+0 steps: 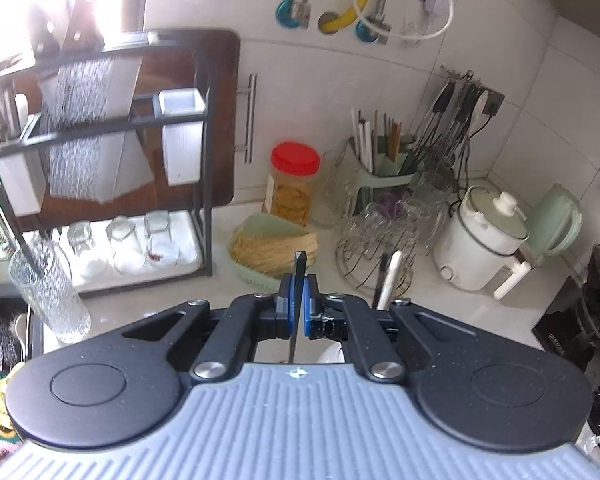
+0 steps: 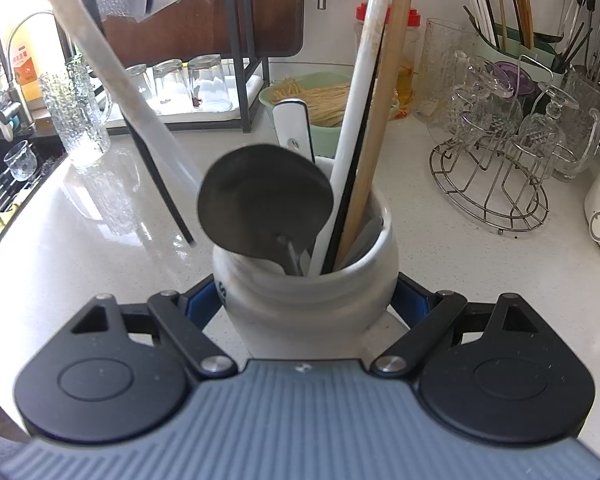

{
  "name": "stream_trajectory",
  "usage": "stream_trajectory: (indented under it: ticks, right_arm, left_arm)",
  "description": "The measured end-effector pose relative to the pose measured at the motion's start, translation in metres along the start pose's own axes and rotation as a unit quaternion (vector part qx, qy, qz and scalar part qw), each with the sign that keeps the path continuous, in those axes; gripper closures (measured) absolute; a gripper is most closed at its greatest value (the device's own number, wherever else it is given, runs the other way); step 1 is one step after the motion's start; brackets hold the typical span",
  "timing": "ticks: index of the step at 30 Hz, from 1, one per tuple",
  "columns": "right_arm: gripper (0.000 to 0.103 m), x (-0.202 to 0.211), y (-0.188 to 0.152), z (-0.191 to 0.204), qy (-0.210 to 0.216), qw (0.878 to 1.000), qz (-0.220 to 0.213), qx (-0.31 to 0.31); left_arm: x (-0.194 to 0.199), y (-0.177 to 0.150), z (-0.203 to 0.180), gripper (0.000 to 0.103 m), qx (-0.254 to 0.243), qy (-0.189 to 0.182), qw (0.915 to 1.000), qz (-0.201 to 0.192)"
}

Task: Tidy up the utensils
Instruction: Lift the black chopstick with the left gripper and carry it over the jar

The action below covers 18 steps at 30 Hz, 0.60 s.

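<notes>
Left wrist view: left gripper (image 1: 297, 300) clamped on thin black utensil (image 1: 299, 276), lifted out. Right gripper (image 2: 308, 300) clamped around white crock (image 2: 306, 292), steadying. Next: carry toward green holder (image 1: 384, 184) at 1 o'clock.

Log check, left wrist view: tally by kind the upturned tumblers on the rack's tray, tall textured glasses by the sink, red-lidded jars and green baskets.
Upturned tumblers: 3
Tall textured glass: 1
Red-lidded jar: 1
Green basket: 1
Total: 6
</notes>
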State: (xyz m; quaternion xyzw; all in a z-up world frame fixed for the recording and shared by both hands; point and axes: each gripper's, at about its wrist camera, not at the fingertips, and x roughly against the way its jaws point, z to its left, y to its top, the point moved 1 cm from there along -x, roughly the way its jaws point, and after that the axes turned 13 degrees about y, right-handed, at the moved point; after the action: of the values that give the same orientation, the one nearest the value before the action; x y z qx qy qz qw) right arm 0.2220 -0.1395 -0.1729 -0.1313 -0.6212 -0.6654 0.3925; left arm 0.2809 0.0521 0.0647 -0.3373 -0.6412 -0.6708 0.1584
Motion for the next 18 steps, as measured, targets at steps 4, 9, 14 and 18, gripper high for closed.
stream_trajectory:
  ticks: [4, 9, 14, 18]
  right_arm:
    - [0.012, 0.000, 0.000, 0.000, -0.001, 1.000, 0.000, 0.001]
    - [0.012, -0.001, 0.000, 0.001, -0.001, 1.000, 0.000, 0.001]
    - [0.012, -0.002, 0.001, 0.001, 0.000, 1.000, -0.001, 0.004]
    - [0.012, -0.003, 0.001, 0.001, 0.002, 1.000, -0.002, 0.005]
  left_arm:
    - [0.019, 0.017, -0.007, 0.098, -0.005, -0.012, 0.9996, -0.024]
    - [0.039, 0.036, -0.020, 0.098, -0.016, -0.031, 0.9983, -0.048]
    - [0.050, 0.045, -0.032, 0.098, -0.023, -0.050, 0.9968, -0.058]
    - [0.049, 0.047, -0.039, 0.098, -0.026, -0.060, 0.9963, -0.057]
